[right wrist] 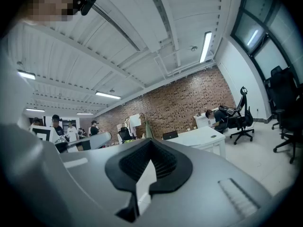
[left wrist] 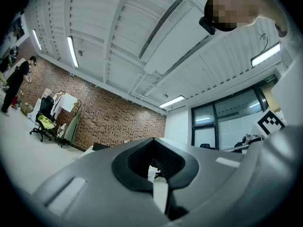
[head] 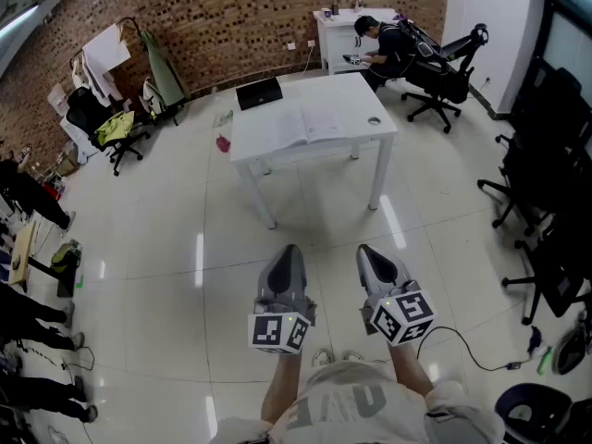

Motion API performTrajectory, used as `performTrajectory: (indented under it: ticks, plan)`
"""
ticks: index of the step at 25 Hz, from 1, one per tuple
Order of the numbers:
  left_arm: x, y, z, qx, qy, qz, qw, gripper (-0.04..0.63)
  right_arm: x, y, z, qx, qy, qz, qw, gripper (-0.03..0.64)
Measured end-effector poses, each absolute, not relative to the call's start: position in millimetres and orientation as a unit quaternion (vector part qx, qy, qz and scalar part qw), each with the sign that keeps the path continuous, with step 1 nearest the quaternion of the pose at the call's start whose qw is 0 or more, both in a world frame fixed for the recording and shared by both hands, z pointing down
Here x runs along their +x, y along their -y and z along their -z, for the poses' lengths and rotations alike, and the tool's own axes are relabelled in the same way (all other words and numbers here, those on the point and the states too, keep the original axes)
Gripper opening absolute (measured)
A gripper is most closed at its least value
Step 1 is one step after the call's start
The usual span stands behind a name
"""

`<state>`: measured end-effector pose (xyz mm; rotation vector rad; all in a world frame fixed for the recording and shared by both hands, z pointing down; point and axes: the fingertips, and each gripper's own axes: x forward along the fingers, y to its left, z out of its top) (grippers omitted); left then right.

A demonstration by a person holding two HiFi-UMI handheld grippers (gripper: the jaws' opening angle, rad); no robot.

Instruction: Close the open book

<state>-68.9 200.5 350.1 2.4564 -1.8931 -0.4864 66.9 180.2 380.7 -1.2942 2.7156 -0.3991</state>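
I see a white table point(head: 356, 100) on a shiny white floor point(head: 166, 239), with a brick wall point(head: 231, 17) behind it. The open book point(head: 310, 128) lies in the middle of the tabletop, closer to the near edge. A black laptop point(head: 259, 92) sits at the far left corner. My left claw point(head: 288, 251) and right claw point(head: 370, 252) are both closed and empty, well apart from the table.

Count log. I am holding two grippers, the left gripper point(head: 289, 252) and the right gripper point(head: 368, 252), each carrying one marker cube. I am seeing two white tables: one near table point(head: 277, 152) and one back desk point(head: 335, 31). The near table is bearing one open book point(head: 305, 128), one black laptop point(head: 259, 92) and one small round object point(head: 374, 119). One person point(head: 384, 49) is sitting at the back desk. The black chairs point(head: 541, 202) at right are overlapping, so I am leaving them uncounted.
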Motion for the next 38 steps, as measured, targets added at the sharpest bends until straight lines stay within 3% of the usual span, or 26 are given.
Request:
performTrajectory:
  ticks: [21, 29, 38]
  plan:
    - [-35.9, -222.0, -345.0, 0.749, 0.648, 0.138, -0.019, 0.012, 132.3, -193.4, -393.1, -0.402, -0.903, 0.140, 0.061, 0.003]
    - [-50.6, -222.6, -362.1, 0.711, 0.688, 0.142, -0.008, 0.012, 159.9, -179.5, -437.0, -0.387, -0.906, 0.169, 0.023, 0.003]
    - [-70.8, -105.7, -399.1, 0.730, 0.671, 0.128, 0.000, 0.012, 118.6, -79.5, -462.3, -0.387, -0.900, 0.197, 0.034, 0.005]
